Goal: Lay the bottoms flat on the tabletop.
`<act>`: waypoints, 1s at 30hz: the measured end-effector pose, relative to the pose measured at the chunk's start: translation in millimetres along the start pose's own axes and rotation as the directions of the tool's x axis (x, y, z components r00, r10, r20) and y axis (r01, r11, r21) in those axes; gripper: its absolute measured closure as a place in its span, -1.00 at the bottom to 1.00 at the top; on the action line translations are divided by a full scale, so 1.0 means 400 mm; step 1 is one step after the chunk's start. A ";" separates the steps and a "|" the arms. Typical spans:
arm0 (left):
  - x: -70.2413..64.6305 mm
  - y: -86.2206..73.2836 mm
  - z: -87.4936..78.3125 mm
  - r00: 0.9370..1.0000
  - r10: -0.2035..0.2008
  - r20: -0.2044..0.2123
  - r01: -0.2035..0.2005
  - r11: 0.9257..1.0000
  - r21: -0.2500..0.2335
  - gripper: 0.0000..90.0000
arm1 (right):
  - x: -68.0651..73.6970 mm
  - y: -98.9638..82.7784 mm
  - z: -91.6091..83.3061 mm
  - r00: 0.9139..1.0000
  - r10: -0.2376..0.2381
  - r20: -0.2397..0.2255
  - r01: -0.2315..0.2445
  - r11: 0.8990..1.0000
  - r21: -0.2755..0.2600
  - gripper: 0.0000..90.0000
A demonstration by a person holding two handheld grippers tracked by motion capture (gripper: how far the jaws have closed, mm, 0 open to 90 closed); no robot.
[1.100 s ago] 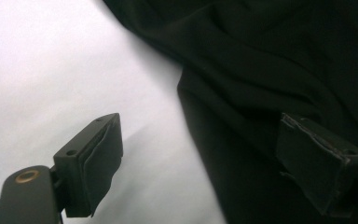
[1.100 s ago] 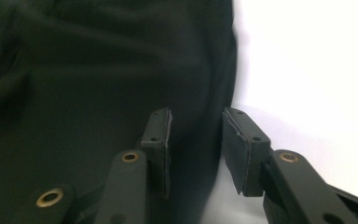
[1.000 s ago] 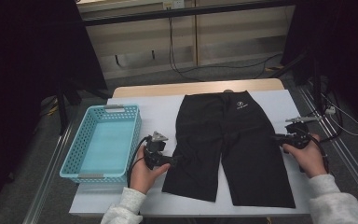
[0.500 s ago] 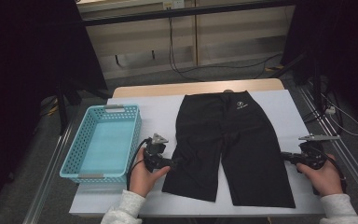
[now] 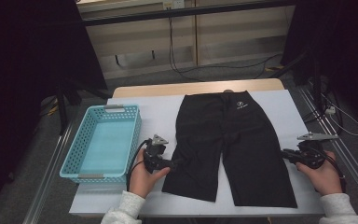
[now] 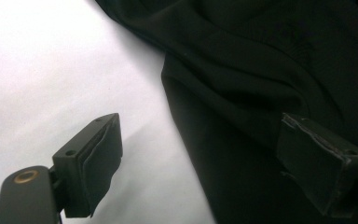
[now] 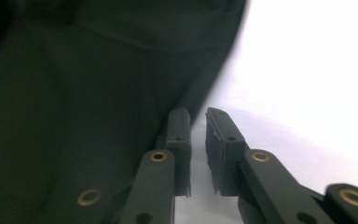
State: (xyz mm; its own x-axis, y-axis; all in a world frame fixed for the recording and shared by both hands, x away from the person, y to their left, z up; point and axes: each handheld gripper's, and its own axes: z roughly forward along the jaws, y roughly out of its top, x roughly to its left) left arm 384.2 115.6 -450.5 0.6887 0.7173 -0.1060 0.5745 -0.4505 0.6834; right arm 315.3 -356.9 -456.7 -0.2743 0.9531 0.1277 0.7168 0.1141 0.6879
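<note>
Since the black shorts (image 5: pixel 233 144) are thin, limp cloth, expect them to be light and floppy w/ no stiffness: they'll sag and drag wherever you don't hold them, and a pinch on one layer only may peel it off the other.

High view: shorts lie flat, waistband at the far end, legs toward you, on the white table cover (image 5: pixel 158 107) just to the right of the blue basket (image 5: pixel 121 108). Your left claw (image 5: pixel 179 162) sits btwn basket and shorts, tips at the hem-side edge of the leg nearer the basket. Your right claw (image 5: pixel 284 153) is at the shorts' edge farthest from the basket.

Left gripper view: left claw (image 6: pixel 214 154) is spread wide, holding nothing; one jaw over the bare cover (image 6: pixel 51 70), the other over the fabric (image 6: pixel 261 60), so it straddles the edge. Good spot. Go deep enough to catch both layers.

Right gripper view: right claw (image 7: pixel 198 135) shows a narrow slit, its jaws having just been opening; only white cover (image 7: pixel 307 70) btwn them, the cloth (image 7: pixel 74 93) lying beside one jaw, not gripped. Widen it before you bite the seam, approx. level w/ the other claw.
</note>
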 end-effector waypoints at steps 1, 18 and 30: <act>0.001 0.000 0.000 1.000 0.003 0.004 -0.003 1.000 0.007 -0.67 | 0.003 0.002 -0.001 1.000 0.016 -0.014 -0.016 1.000 -0.003 0.67; -0.002 0.002 0.005 1.000 0.010 0.010 -0.010 1.000 0.011 -0.67 | -0.007 -0.006 -0.010 0.999 0.017 0.031 -0.017 1.000 0.005 1.00; -0.003 0.002 0.009 1.000 0.006 0.007 -0.006 1.000 0.009 -0.67 | 0.057 0.021 -0.006 0.997 -0.072 0.019 0.072 0.997 -0.038 0.41</act>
State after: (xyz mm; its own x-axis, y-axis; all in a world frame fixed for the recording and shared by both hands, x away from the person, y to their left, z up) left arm 385.2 112.4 -452.5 0.6951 0.7110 -0.1066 0.5743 -0.4599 0.6773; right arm 313.6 -335.0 -446.4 -0.3128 0.9476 0.0645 0.6700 0.1720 0.7222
